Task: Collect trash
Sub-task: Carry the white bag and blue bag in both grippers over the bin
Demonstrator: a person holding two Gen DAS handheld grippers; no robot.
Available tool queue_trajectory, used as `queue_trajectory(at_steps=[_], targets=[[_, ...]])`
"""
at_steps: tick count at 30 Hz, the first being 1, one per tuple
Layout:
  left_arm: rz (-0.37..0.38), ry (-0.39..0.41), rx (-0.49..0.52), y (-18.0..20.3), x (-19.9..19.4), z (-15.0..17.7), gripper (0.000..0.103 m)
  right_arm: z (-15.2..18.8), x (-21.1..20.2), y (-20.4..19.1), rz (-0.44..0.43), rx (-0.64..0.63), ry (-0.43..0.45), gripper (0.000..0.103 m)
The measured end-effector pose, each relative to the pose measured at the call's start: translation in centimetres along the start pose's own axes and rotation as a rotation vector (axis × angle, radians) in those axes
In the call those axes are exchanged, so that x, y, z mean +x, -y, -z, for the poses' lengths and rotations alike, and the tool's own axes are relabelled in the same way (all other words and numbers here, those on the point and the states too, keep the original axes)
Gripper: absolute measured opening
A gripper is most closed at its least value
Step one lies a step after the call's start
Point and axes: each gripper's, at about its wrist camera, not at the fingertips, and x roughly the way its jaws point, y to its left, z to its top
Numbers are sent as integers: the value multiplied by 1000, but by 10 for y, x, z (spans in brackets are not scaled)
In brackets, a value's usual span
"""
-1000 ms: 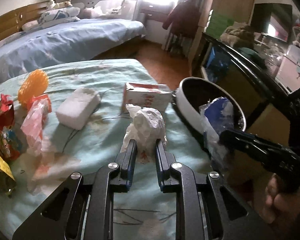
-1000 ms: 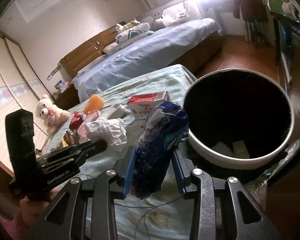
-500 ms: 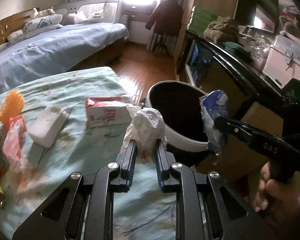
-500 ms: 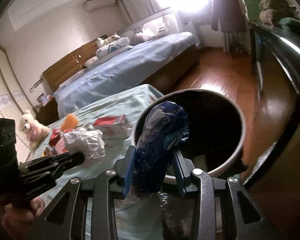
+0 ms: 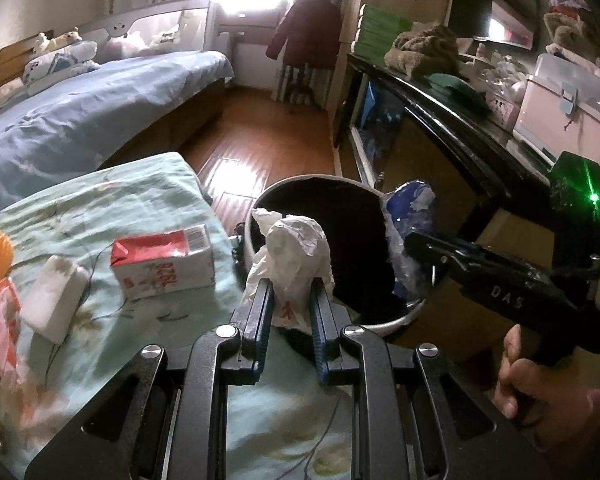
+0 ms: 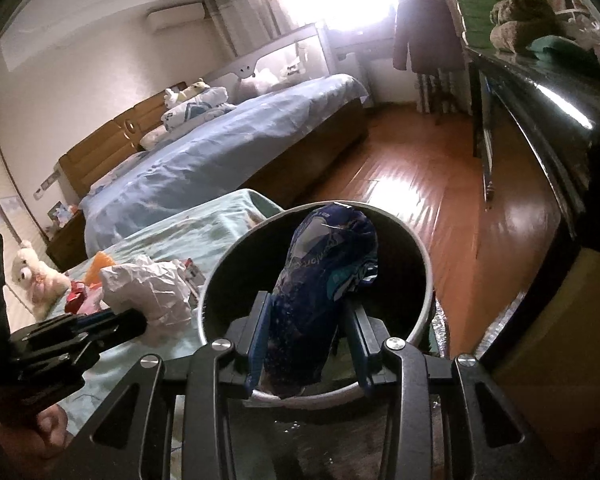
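My left claw point(image 5: 291, 295) pinches a crumpled white paper wad point(image 5: 296, 252), which sticks up past my fingertips at the near rim of the round white-rimmed bin point(image 5: 396, 322). My right claw point(image 6: 306, 320) clamps a crinkled blue plastic wrapper point(image 6: 324, 280), held right over the bin's dark mouth. A red-and-white carton point(image 5: 162, 262) lies left of my left claw.

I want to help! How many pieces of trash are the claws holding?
2. The crumpled white paper wad is in the left claw; the crinkly blue plastic wrapper is in the right claw.
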Motion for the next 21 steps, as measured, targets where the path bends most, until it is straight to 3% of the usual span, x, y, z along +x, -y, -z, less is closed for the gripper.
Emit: queue_trajectory(at_steps=[21], targets=[[25,-37,2,8,33,-12,17,-8,19,15,51,-25,-35,39]])
